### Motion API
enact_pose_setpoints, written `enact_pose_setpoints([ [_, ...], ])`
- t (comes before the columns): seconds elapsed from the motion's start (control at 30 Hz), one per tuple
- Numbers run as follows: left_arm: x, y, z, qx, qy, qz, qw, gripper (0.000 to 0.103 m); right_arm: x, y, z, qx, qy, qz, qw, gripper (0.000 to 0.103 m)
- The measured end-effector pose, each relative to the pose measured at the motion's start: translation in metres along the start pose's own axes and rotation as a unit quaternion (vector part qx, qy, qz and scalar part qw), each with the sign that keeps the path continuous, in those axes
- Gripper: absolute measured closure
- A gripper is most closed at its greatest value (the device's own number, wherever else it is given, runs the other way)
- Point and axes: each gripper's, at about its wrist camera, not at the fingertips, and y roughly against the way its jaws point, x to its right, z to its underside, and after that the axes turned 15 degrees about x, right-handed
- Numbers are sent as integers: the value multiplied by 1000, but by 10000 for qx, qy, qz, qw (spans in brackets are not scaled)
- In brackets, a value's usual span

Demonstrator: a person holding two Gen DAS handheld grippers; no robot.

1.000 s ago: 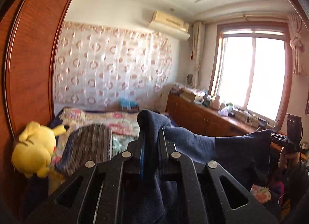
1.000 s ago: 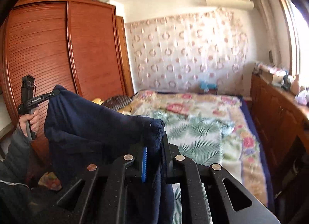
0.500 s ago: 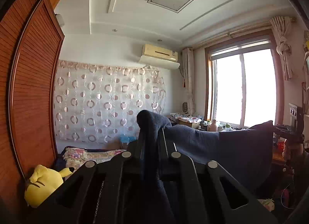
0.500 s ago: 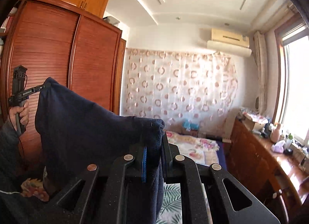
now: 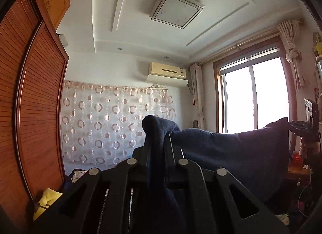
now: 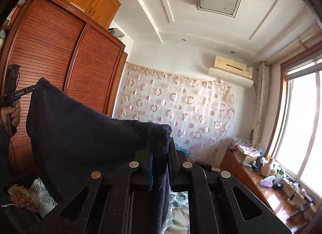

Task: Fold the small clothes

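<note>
A dark navy fleece garment (image 5: 231, 153) hangs stretched between my two grippers, held high in the air. My left gripper (image 5: 158, 139) is shut on one top corner; the cloth bunches over its fingertips and hangs down between them. My right gripper (image 6: 160, 143) is shut on the other top corner of the garment (image 6: 80, 133). The right gripper also shows at the far right of the left wrist view (image 5: 291, 126), and the left gripper at the far left of the right wrist view (image 6: 34, 88). The garment's lower edge is hidden.
A wooden wardrobe (image 6: 50, 62) stands on the left. A bed with a leaf-print cover (image 6: 177, 199) lies below. A yellow plush toy (image 5: 46, 199) sits by the wardrobe. A cluttered wooden sideboard (image 6: 251, 175) runs under the window (image 5: 253, 97).
Both grippers have risen and tilted upward with the garment; the views now show ceiling where the bed was. The garment stays stretched between them.
</note>
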Motion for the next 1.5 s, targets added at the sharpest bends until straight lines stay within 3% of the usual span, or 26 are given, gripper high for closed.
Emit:
enact_pose_setpoints([
  [0.27, -7, -19, 38, -331, 79, -120, 9994, 92, 23, -14, 19, -200, -103, -75, 9997, 92],
  [0.4, -18, -61, 90, -844, 93, -292, 9960, 92, 32, -55, 48, -685, -106, -25, 9976, 92],
  [0.53, -30, -113, 179, -1518, 56, -542, 9869, 92, 47, -119, 118, -1313, -646, -164, 9891, 92],
  [0.7, -48, -162, 301, -2451, 112, -850, 9657, 92, 49, -196, 229, -2144, -936, -157, 9721, 92],
  [0.8, -49, -190, 350, -2849, -32, -906, 9542, 92, 51, -235, 282, -2615, -1052, -10, 9594, 92],
  [0.97, -52, -219, 368, -2958, -265, -1151, 9479, 94, 60, -276, 323, -2914, -1199, 236, 9488, 92],
  [1.2, -55, -218, 371, -3145, -274, -1232, 9408, 94, 42, -308, 339, -3245, -1132, 378, 9383, 91],
  [1.27, -55, -212, 371, -3215, -195, -1229, 9387, 94, 34, -311, 341, -3476, -1017, 584, 9303, 80],
  [1.33, -56, -203, 374, -3320, -109, -1084, 9370, 83, 38, -315, 342, -3583, -1026, 692, 9253, 68],
  [1.43, -48, -187, 379, -3467, -87, -844, 9341, 55, 35, -306, 337, -3595, -1103, 649, 9243, 68],
  [1.5, -45, -173, 382, -3574, -62, -698, 9313, 52, 32, -291, 332, -3580, -1132, 608, 9248, 68],
])
